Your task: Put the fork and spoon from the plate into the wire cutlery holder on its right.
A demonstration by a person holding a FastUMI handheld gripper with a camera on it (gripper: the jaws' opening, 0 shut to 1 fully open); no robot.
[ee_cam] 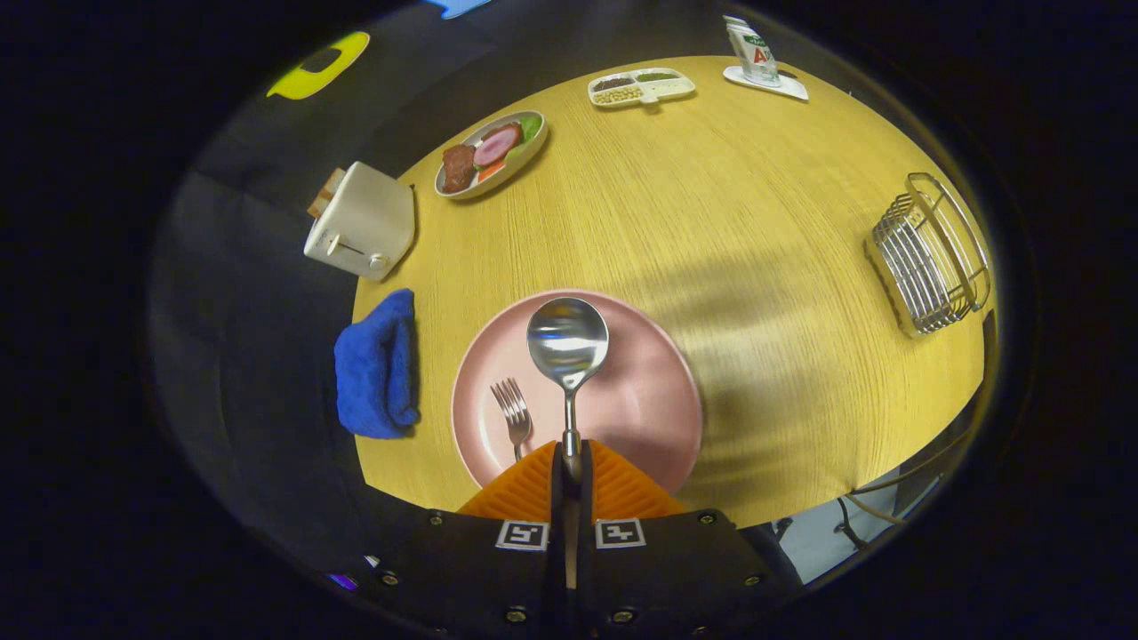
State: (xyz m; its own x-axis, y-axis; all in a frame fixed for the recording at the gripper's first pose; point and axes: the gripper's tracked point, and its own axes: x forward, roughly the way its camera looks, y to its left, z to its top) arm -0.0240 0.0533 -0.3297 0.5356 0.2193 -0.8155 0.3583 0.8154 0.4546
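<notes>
Gripper view, entry one: two-finger gripper (569, 462), fingers pressing together on the handle of a polished steel spoon (568, 345), which is pointing straight ahead along the fingers, bowl leading, and appearing to hang above a round pink plate (649, 400); the height over the plate is hard to judge here. Entry two: steel fork (513, 413), lying on the plate just left of the spoon handle, tines pointing away from the fingers. Entry three: chrome wire cutlery holder (932, 253), sitting at the right edge of the round wooden table (756, 196), well apart from the plate, ahead and far to the right of the fingers. Judgement: the spoon is needing a long rightward carry, then tipping toward upright, to enter the holder's open top.
</notes>
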